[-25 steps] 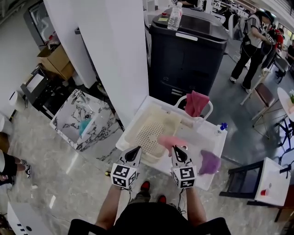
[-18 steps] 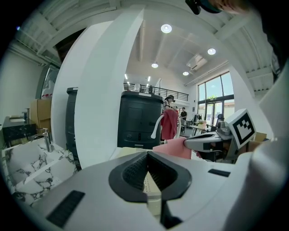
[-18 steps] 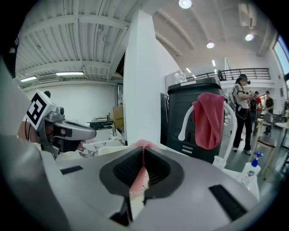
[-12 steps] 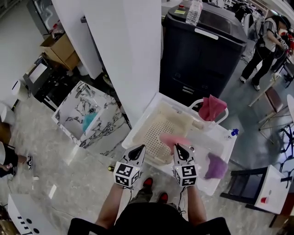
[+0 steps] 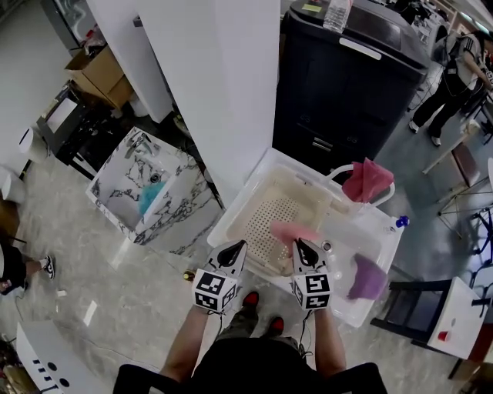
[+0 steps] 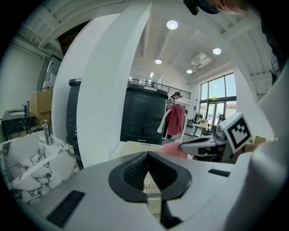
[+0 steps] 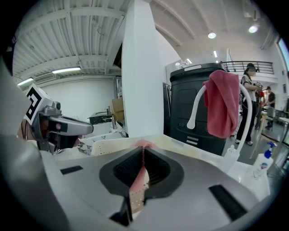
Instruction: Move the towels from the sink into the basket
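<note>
Towel (image 7: 139, 177) probably between jaws, right gripper view only

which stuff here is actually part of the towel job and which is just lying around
Part of the job:
- pink towel, clamped in the right gripper
- red towel
- purple towel
- basket
- sink

Just lying about:
- spray bottle
- water bottle
- cardboard box
- marble washstand
</note>
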The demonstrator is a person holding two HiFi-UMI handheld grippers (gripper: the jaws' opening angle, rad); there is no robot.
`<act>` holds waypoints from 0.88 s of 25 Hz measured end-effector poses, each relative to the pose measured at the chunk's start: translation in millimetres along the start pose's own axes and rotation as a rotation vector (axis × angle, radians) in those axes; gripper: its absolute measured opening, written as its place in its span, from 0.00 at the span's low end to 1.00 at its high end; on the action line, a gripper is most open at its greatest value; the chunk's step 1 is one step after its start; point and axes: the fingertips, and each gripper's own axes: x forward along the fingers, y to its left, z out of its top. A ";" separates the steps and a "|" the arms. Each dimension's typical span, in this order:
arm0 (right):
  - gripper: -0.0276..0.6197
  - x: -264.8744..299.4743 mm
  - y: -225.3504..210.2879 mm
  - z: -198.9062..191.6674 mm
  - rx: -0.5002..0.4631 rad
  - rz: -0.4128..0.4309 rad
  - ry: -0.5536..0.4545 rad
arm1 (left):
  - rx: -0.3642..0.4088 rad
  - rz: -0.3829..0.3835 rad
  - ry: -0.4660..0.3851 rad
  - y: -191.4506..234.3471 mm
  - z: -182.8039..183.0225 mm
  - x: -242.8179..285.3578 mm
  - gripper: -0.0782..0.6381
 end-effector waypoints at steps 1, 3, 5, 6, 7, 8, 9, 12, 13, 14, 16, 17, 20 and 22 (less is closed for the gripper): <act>0.10 1.1 0.4 -0.8 0.000 0.001 0.002 | -0.002 -0.001 0.003 0.7 -1.2 0.7 0.12; 0.10 3.0 0.9 -2.7 0.003 0.001 0.008 | -0.004 -0.003 0.008 1.6 -3.7 2.0 0.12; 0.10 4.2 0.9 -3.7 0.002 0.001 0.013 | -0.006 -0.005 0.011 2.0 -4.9 2.7 0.12; 0.10 4.5 0.7 -4.0 0.001 0.000 0.015 | -0.008 -0.006 0.011 2.3 -5.2 2.6 0.12; 0.10 4.6 0.5 -4.1 0.001 -0.001 0.015 | -0.009 -0.005 0.012 2.6 -5.6 2.3 0.12; 0.10 4.4 0.2 -4.2 0.004 -0.002 0.015 | -0.010 -0.005 0.014 2.8 -6.3 1.9 0.12; 0.10 4.1 0.1 -4.1 0.007 -0.002 0.014 | -0.010 -0.004 0.017 2.9 -6.9 1.4 0.12; 0.10 4.9 1.4 -5.2 0.015 0.011 0.018 | -0.009 -0.003 0.020 3.6 -8.7 0.5 0.12; 0.10 5.3 2.6 -6.0 0.015 0.020 0.022 | -0.009 -0.002 0.021 3.9 -9.2 0.5 0.12; 0.10 5.7 3.8 -6.7 0.015 0.028 0.026 | -0.010 -0.001 0.021 3.9 -9.7 0.4 0.12; 0.10 6.1 5.7 -7.6 0.014 0.038 0.030 | -0.011 -0.001 0.021 3.8 -9.9 0.2 0.12; 0.10 6.1 6.4 -7.7 0.014 0.039 0.030 | -0.011 -0.001 0.021 3.8 -9.8 -0.1 0.12; 0.17 5.4 10.5 -7.2 0.024 0.058 0.024 | -0.012 -0.002 0.020 3.4 -9.8 -1.5 0.12; 0.27 4.8 13.6 -5.9 0.031 0.073 0.018 | -0.012 -0.003 0.020 3.1 -9.8 -2.3 0.12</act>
